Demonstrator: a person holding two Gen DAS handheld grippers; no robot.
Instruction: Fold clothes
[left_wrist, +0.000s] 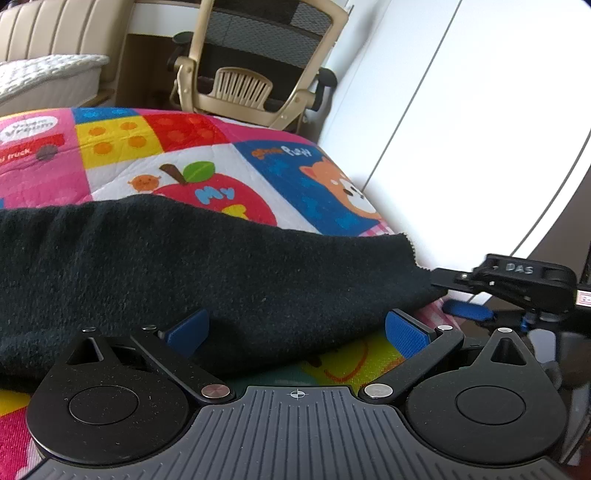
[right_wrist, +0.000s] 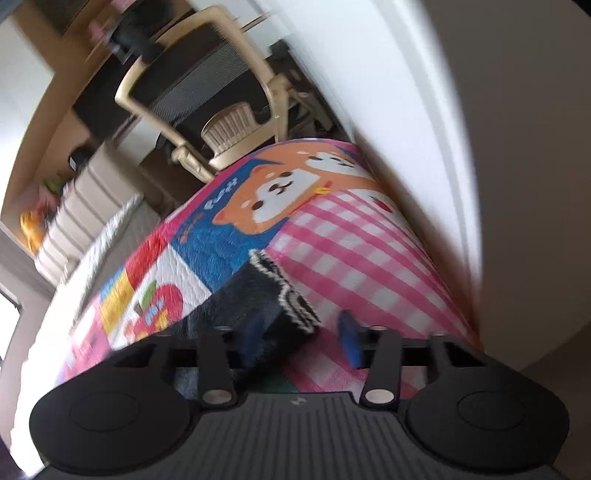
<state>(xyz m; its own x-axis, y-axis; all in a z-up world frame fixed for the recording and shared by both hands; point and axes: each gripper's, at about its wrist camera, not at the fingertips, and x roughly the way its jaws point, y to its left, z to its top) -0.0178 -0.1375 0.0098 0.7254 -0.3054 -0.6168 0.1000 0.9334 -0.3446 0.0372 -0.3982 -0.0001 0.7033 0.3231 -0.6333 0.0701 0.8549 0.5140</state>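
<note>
Spreading across the near part of the patchwork children's quilt (left_wrist: 177, 155) on the bed, the black knitted garment (left_wrist: 166, 258) lies mostly flat, its pale-stitched edge running off toward three o'clock in the left wrist view; the left gripper (left_wrist: 295, 332) sits low at six o'clock with its blue-padded jaws wide, the cloth draped between them but not pinched; the right gripper (right_wrist: 299, 341) stands part open, and in its own blurred view the corner of the garment lies against its left pad while the other pad stands clear, so I judge the corner released or nearly so; from the left view, that gripper's dark finger touches the cloth's tip at three o'clock.

To do this fold well, I would lay the corner down square on the layer beneath, keep the left jaws off the cloth until the edge has settled, then smooth toward nine o'clock so no ridge is trapped.

Writing: "DAS" on the right gripper's arm; "My" on the red apple patch (left_wrist: 218, 199); farther off, "truck" on the pink patch at ten o'clock; beyond, a beige mesh office chair (left_wrist: 251, 62) at twelve o'clock.
</note>
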